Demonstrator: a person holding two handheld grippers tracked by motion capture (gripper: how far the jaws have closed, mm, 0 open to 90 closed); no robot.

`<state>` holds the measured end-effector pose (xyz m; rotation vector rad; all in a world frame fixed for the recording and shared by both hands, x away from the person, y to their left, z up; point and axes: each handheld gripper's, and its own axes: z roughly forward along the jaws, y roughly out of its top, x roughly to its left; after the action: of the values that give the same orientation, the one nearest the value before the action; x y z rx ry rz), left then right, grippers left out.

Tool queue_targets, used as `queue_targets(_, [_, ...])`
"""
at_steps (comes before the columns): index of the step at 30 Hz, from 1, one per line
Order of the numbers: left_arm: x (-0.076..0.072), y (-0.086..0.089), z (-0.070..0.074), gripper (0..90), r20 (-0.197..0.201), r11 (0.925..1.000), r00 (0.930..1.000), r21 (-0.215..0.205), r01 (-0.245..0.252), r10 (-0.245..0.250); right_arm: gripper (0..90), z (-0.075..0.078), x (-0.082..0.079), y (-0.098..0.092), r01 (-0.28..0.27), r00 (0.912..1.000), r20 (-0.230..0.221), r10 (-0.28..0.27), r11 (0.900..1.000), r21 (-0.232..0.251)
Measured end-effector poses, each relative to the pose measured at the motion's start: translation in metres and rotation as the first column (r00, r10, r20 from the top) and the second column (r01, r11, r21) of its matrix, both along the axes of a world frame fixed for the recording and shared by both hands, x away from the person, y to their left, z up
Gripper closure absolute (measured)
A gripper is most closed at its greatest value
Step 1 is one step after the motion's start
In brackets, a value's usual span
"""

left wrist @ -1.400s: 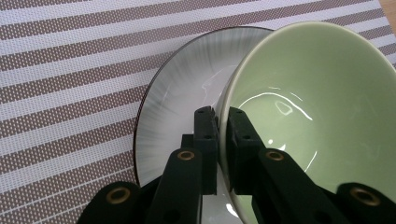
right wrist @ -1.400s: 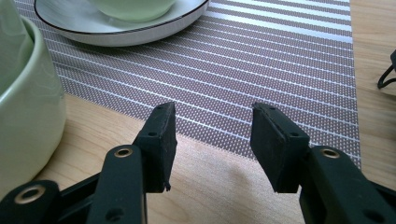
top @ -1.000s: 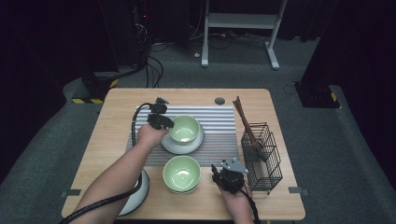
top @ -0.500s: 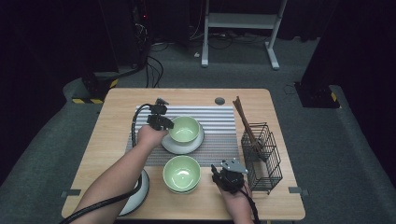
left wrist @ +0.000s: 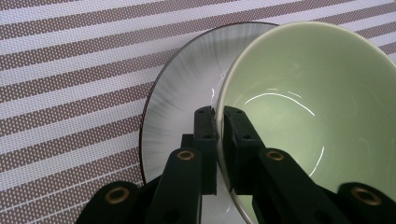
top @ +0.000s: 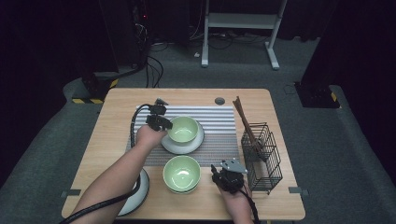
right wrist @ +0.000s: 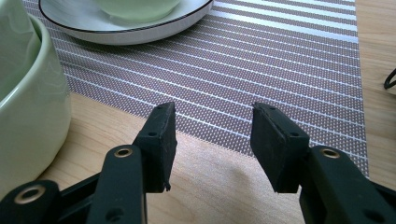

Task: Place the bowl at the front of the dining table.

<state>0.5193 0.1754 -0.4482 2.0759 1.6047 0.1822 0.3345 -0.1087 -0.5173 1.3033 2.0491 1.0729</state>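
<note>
High view: the left tool [top: 161,122] is gripping the rim of the far green bowl [top: 183,129], which is sitting on a white plate [top: 198,142] on the striped placemat [top: 219,121]; a second green bowl [top: 181,173] and a wire basket [top: 264,156] are standing nearby.
Left gripper view: the jaws, having just been easing apart slightly, are pinching the bowl's wall [left wrist: 299,93].
Right gripper view: the right tool [right wrist: 212,135] is hovering open over the tabletop [right wrist: 205,177], holding nothing.

Bowl [top: 183,129] on plate [top: 167,143], on mat [top: 219,140]; rack [top: 264,156] right.
</note>
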Motion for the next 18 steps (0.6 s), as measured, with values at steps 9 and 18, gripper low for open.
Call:
queue_targets(9, [-0.004, -0.007, 0.004, 65.4, 0.018, 0.9994, 0.9993, 0.011, 0.033, -0.033, 50.3, 0.000, 0.000, 0.001, 0.001, 1.0000, -0.004, -0.001, 1.000, 0.001])
queue_targets(18, [-0.012, -0.005, 0.015, 61.0, 0.031, 0.9977, 0.9977, 0.031, 0.060, -0.061, 50.2, 0.001, 0.000, 0.001, 0.000, 1.0000, -0.005, 0.000, 1.000, 0.005])
